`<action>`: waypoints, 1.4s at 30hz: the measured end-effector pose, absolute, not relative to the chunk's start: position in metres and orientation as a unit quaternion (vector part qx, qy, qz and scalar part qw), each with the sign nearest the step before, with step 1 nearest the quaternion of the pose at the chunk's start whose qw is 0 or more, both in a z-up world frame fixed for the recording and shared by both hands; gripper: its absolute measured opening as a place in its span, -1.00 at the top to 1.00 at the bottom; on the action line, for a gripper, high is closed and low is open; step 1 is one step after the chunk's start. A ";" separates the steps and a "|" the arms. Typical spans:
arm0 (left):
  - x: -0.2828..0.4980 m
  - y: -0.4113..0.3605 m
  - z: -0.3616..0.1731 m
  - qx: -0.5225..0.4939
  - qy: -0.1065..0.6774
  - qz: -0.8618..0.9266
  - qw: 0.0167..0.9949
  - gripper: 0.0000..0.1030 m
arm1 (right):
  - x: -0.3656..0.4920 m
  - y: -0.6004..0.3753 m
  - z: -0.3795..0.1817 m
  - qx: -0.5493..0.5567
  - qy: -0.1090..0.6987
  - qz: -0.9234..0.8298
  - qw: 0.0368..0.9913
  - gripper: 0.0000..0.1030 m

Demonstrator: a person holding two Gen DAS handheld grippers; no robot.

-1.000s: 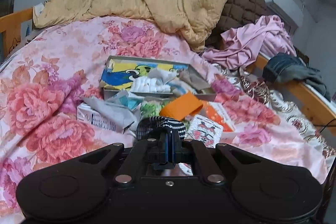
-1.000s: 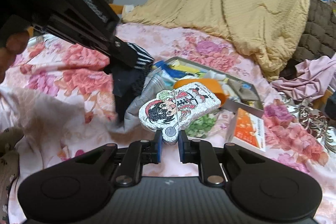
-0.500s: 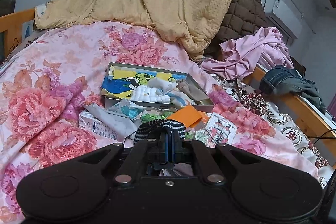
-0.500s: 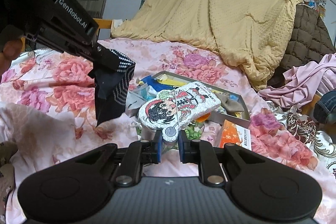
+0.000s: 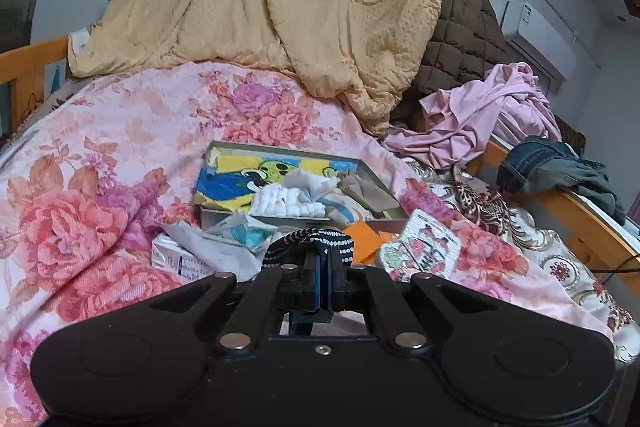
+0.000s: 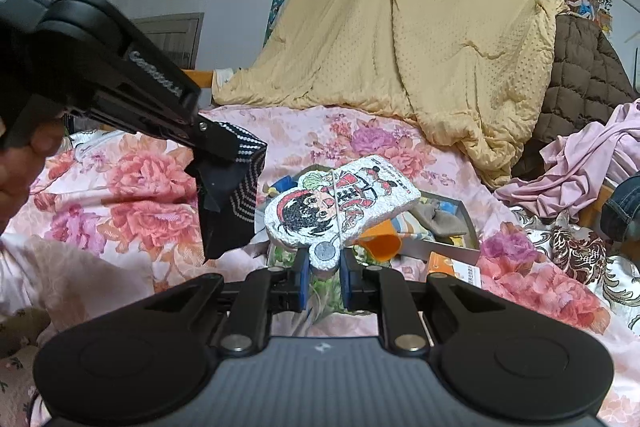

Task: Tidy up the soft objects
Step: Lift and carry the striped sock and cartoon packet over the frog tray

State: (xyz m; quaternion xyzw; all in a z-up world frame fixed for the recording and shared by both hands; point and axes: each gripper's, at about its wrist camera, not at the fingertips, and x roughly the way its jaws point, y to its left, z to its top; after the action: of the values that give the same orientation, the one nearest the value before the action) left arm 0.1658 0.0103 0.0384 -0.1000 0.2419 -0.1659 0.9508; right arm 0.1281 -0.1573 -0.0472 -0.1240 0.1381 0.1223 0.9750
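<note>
We are in the middle of tidying. The box [image 5: 208,163] on the flowery bedspread [image 5: 120,131] already has some soft things in it, like a bright towel [image 5: 236,179] and a white fluffy cloth [image 5: 284,201]. A lot is still lying loose in front of the box: crumpled paper [image 5: 208,239], an orange piece [image 5: 362,237] and other bits.

Both of our tools are full. Our left gripper [image 5: 322,267] is squeezed tight on a dark sock [image 6: 234,203] with little white dots, and the sock hangs down from it, up in the air above the bedspread. Our right gripper [image 6: 325,275] pinches the bottom end of a white cartoon pad [image 6: 340,205] (it has a drawn face on it), held up in front of the box. The sock hangs just to the left of the pad, near it but not touching. We think both still need to go into the box.
</note>
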 end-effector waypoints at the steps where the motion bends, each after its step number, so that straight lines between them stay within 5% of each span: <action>1: 0.166 0.008 0.040 -0.098 0.240 -0.164 0.952 0.96 | 0.128 -0.158 -0.047 -0.122 0.137 0.121 0.975 0.67; 23: 0.198 -0.011 0.072 -0.074 0.217 -0.177 0.957 0.95 | 0.176 -0.173 -0.001 -0.120 0.078 0.126 0.982 0.67; 42: 0.356 -0.050 0.067 -0.029 0.190 -0.172 0.966 0.95 | 0.339 -0.238 0.004 -0.041 0.072 0.099 0.992 0.67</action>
State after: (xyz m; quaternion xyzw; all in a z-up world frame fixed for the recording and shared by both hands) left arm 0.3560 -0.0496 0.0666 -0.0287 0.1902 -0.1722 0.9661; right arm 0.3393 -0.2380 0.0036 -0.0415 0.0718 0.0994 0.9916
